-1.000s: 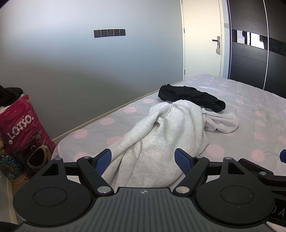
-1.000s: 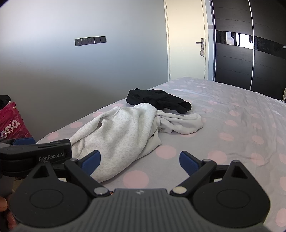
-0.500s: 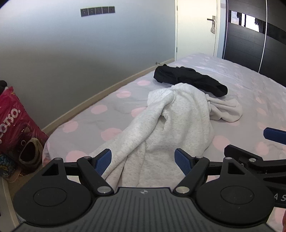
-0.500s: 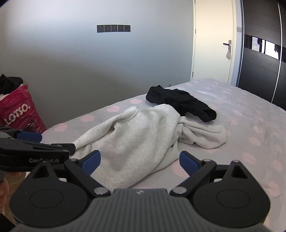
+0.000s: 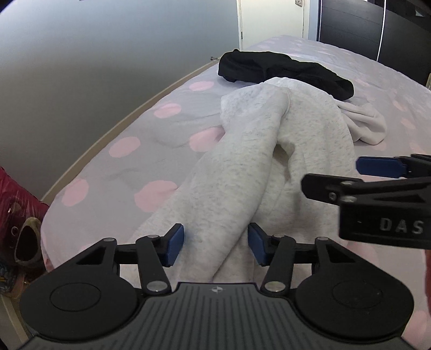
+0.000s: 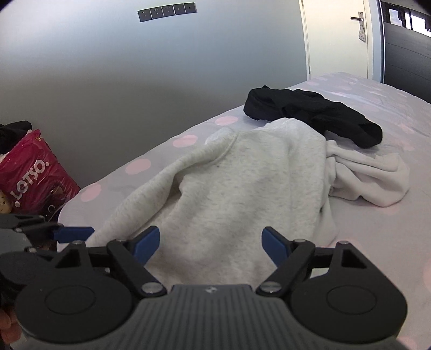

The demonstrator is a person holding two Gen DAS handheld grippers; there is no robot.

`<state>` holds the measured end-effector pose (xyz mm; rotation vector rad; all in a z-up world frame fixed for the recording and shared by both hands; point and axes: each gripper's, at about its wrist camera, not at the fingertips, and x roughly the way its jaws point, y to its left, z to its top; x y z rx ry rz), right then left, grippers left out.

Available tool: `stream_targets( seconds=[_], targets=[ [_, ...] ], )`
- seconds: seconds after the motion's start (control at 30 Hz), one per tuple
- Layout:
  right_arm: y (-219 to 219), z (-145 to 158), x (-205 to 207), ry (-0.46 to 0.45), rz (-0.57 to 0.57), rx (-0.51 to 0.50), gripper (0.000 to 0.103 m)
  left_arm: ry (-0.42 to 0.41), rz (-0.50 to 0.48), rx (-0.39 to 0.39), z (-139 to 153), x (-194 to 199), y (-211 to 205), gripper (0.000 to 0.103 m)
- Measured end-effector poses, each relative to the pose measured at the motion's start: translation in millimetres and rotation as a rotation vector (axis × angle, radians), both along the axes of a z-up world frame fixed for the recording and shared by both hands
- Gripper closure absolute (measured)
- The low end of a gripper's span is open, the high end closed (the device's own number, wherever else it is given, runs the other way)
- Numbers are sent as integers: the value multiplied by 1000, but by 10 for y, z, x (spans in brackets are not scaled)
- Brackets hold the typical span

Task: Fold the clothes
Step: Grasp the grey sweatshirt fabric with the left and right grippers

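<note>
Sweatshirt: the grey sweatshirt lay crumpled mid-frame on the spotted bed, its upper end touching a black garment.
Left gripper: jaws apart and closing around a fabric ridge, not yet clamped.
Right gripper: jaws apart, closing over the hem.
Risk: closing on a bunched ridge could pinch several layers and lift a tangle.
Views: only the right view showed the red bag at left edge and the wall switches.

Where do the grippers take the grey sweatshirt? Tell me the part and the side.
Likely the near hem of the grey sweatshirt, approached from the foot of the bed: it trails toward the grippers, its far end bunched under the black garment. The left gripper is closing astride a fold; the right gripper, also closing, hangs over the hem.
</note>
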<state>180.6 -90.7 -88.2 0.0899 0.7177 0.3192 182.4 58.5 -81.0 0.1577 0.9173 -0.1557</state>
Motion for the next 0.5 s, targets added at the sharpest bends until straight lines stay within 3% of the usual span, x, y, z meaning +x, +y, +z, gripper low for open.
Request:
stream_targets(
  seconds=[0.07,0.13,0.17,0.2,0.23,0.27,0.43,0.5],
  targets=[
    [106,-27,103,5,10,-7,31,18,12,-32,9,24,55,60],
    [199,-57,174,13,15,-29,53,29,19,-51,20,66,73,67],
    [231,-69,191,16,15,-41,56,31,21,-59,37,64,83,68],
    [237,-68,183,14,14,-44,67,32,19,-64,58,56,88,71],
    [232,-56,165,9,13,-42,88,32,17,-66,80,43,87,75],
    [225,-38,146,7,13,-40,98,28,14,-62,106,29,76,76],
    [158,138,-59,-61,-14,-83,101,-43,-11,27,331,-99,-102,100],
    [88,234,-177,-96,-38,-111,101,-66,-15,30,446,-148,-145,100]
  ],
)
